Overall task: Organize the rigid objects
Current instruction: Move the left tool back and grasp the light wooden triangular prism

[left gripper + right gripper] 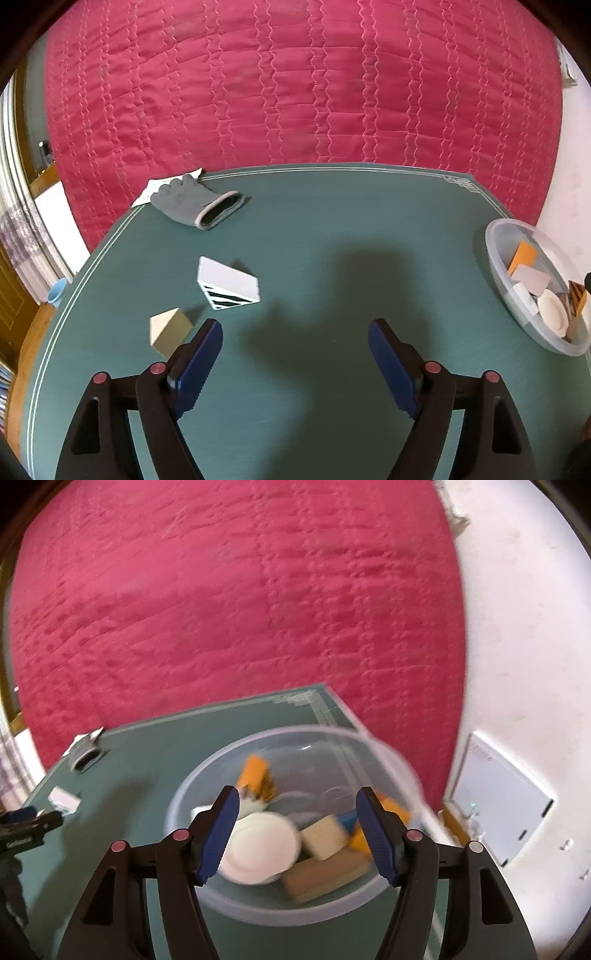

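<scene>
My left gripper (295, 332) is open and empty above the green table (332, 221). A beige wooden block (168, 329) lies just left of its left finger. A white box with black stripes (227, 284) lies beyond it. My right gripper (295, 801) is open and empty, held over a clear plastic bowl (221, 904). The bowl holds a white round lid (258, 849), a beige wooden block (323, 836), a brown block (325, 875) and orange pieces (255, 771). The bowl also shows at the right edge of the left wrist view (496, 258).
A grey glove (195, 203) lies on a white paper (147, 190) at the table's far left corner. A red quilted cover (295, 81) hangs behind the table. A white board (498, 797) leans by the wall on the right. A blue cup (57, 295) sits off the table's left edge.
</scene>
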Tool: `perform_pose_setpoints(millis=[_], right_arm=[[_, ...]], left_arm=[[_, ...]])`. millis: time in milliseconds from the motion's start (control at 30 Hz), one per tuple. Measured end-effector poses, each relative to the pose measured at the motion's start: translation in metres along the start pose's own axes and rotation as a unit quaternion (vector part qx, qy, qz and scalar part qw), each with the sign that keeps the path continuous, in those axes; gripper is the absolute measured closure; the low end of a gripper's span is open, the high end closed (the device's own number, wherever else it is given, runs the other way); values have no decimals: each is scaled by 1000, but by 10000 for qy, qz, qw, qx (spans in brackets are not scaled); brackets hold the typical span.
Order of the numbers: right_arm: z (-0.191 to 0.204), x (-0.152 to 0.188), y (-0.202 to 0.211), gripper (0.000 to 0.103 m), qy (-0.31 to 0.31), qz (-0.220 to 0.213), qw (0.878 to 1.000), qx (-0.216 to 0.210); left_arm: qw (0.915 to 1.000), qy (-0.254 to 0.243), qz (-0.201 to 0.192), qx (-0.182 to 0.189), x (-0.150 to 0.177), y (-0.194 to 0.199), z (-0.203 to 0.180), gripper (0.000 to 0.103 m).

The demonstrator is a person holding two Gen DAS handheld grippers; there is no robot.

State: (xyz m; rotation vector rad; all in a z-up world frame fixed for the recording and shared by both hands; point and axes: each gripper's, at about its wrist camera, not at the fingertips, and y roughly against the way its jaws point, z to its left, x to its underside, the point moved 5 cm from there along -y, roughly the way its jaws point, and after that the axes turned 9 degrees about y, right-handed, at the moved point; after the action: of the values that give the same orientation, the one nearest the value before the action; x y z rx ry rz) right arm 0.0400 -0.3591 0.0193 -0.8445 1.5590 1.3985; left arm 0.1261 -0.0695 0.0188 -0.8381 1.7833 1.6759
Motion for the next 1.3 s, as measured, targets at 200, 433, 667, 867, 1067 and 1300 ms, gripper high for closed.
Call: perform_pose_setpoints(millis=[200, 433, 667, 867, 1067, 1300], right_arm=[[38, -1, -1, 36, 155, 229, 9972, -699], [84, -3, -3, 30, 247, 448, 9894, -1358], [127, 4, -7, 30, 467, 657, 9816, -1733], [158, 11, -11, 30, 691, 823, 9742, -1983], [184, 17, -12, 30, 912, 926, 9679, -2153], [210, 20, -17, 30, 1121, 1021, 9614, -2294]], left_arm=[[9999, 111, -25, -52, 1, 1, 17, 14], [9992, 369, -57, -129, -2, 2, 48, 11], [9972, 652, -51, -353, -3, -1, 90, 10], [9961, 763, -14, -440, -5, -9, 112, 10], [9966, 722, 145, -359, -5, -22, 115, 19], [9969, 664, 377, -182, -4, -39, 112, 38]])
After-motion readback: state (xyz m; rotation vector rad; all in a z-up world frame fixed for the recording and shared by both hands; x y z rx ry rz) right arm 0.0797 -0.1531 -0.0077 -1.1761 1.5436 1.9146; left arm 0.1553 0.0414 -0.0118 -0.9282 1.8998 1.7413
